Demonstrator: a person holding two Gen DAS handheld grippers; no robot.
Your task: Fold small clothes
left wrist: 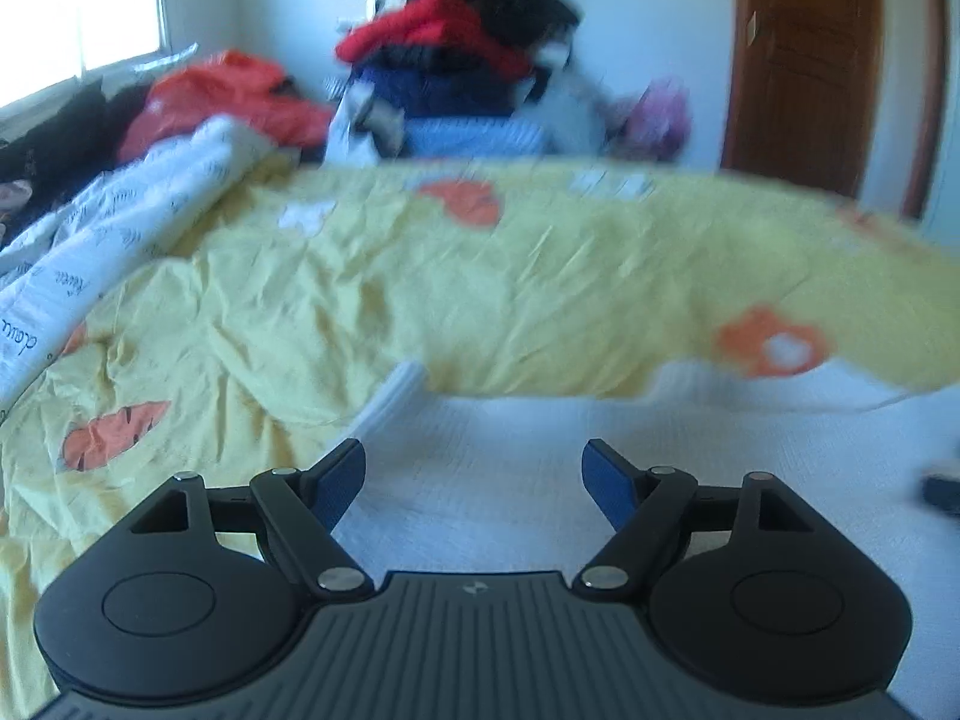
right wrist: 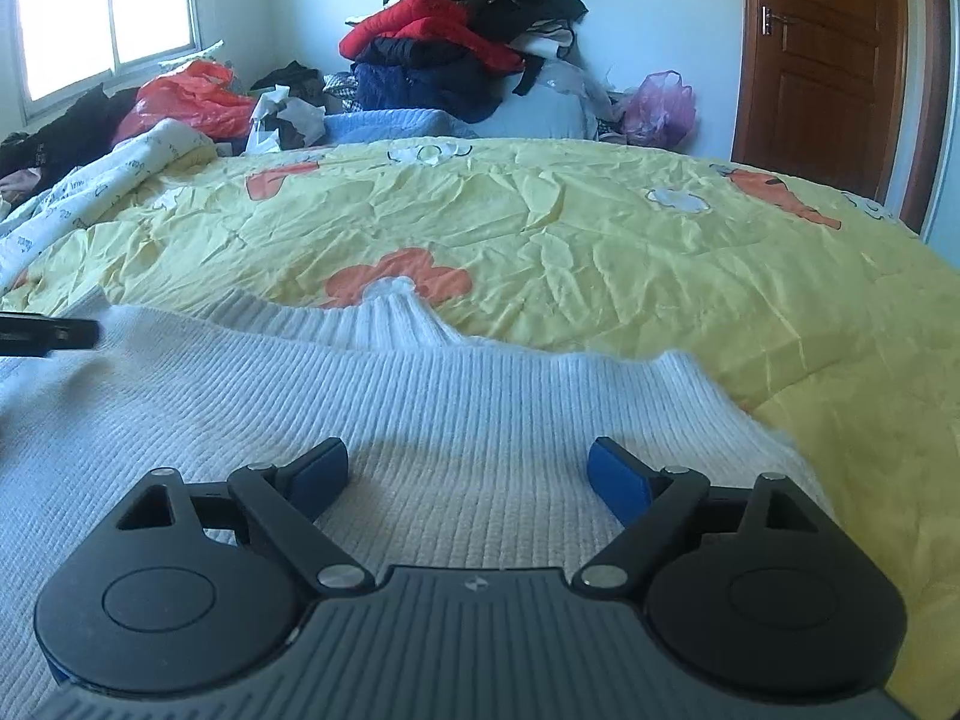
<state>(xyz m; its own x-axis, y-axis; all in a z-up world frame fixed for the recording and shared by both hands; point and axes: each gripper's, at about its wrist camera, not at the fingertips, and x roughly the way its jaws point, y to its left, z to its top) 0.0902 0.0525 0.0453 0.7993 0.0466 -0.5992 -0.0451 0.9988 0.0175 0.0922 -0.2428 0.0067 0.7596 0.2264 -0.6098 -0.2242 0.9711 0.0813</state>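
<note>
A white ribbed knit sweater lies spread flat on a yellow bedcover printed with orange flowers and carrots. From my right wrist view, its ribbed edge runs across the frame ahead of my fingers, with one fold humped up over an orange flower, and its right edge falls away diagonally toward the open yellow cover. That side and the far stretch of the bed are bare, wrinkled fabric.

My right gripper hovers just above the knit, its blue pads spread wide with nothing between them. My left gripper is likewise spread and empty over the sweater, whose edge lies just ahead of its tips in a blurred view; a dark part of it pokes in at the left of my right view.

A rumpled white printed quilt crowds the bed's left side. Beyond the far edge sit a heap of red, black and navy clothes, an orange plastic bag and a pink bag. A window stands left, a brown wooden door right.
</note>
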